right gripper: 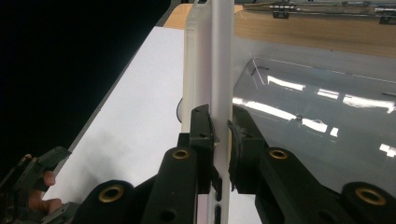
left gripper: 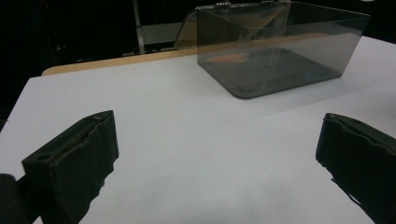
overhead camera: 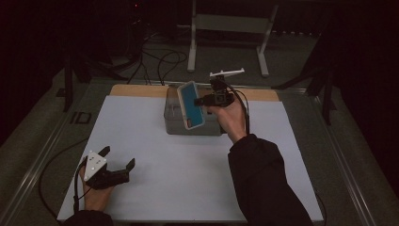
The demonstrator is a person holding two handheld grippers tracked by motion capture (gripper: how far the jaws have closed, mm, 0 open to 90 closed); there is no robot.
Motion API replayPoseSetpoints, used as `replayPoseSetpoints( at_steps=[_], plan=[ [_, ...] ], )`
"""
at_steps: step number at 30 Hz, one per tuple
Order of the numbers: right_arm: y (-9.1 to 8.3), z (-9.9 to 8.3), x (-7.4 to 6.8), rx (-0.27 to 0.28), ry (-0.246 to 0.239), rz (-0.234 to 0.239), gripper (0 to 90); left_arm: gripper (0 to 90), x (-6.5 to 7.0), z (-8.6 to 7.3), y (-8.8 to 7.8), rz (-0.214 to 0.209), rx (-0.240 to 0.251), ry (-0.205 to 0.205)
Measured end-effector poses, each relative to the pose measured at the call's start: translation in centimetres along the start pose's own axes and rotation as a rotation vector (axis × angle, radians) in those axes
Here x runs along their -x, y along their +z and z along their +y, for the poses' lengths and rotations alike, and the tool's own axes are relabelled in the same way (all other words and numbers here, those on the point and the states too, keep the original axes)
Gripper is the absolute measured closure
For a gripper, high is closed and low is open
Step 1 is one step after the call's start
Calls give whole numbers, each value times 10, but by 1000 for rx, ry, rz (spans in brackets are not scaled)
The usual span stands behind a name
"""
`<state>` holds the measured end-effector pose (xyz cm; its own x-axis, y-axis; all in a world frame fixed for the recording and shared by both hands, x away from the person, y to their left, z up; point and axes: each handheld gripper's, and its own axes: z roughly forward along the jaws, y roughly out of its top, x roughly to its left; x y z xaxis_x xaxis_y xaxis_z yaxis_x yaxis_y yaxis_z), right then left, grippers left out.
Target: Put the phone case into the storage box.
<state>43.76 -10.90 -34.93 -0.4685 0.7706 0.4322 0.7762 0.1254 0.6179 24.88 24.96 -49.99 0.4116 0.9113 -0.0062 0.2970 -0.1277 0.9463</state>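
Phone case (overhead camera: 191, 105), white-edged with a blue face, tilts above the grey box (overhead camera: 175, 123).

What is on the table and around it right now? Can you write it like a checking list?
Surface: white sheet covers the table; a wooden strip shows along the far edge.
Job's things: phone case, teal with a pale rim, held tilted above the clear grey box, which sits at the far middle with its lid open.
Clutter: nothing seen.
Grippers: right gripper shut on the case's thin edge; left gripper open, resting near the front left corner, holding nothing.
Cables: one trails from each gripper; more black cables lie on the floor behind.
Surroundings: dark room, a pale metal stand beyond the table.
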Motion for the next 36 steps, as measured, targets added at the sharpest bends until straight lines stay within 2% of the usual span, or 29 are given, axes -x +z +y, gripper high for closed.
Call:
replayPoseSetpoints(
  at_steps=[14, 36],
  plan=[
    [3, 7, 4, 9, 14, -42, 824, 1, 0, 0, 0, 1, 2, -1],
    [3, 18, 14, 39, 52, -82, 824, 1, 1, 0, 0, -3, 0, -3]
  ],
)
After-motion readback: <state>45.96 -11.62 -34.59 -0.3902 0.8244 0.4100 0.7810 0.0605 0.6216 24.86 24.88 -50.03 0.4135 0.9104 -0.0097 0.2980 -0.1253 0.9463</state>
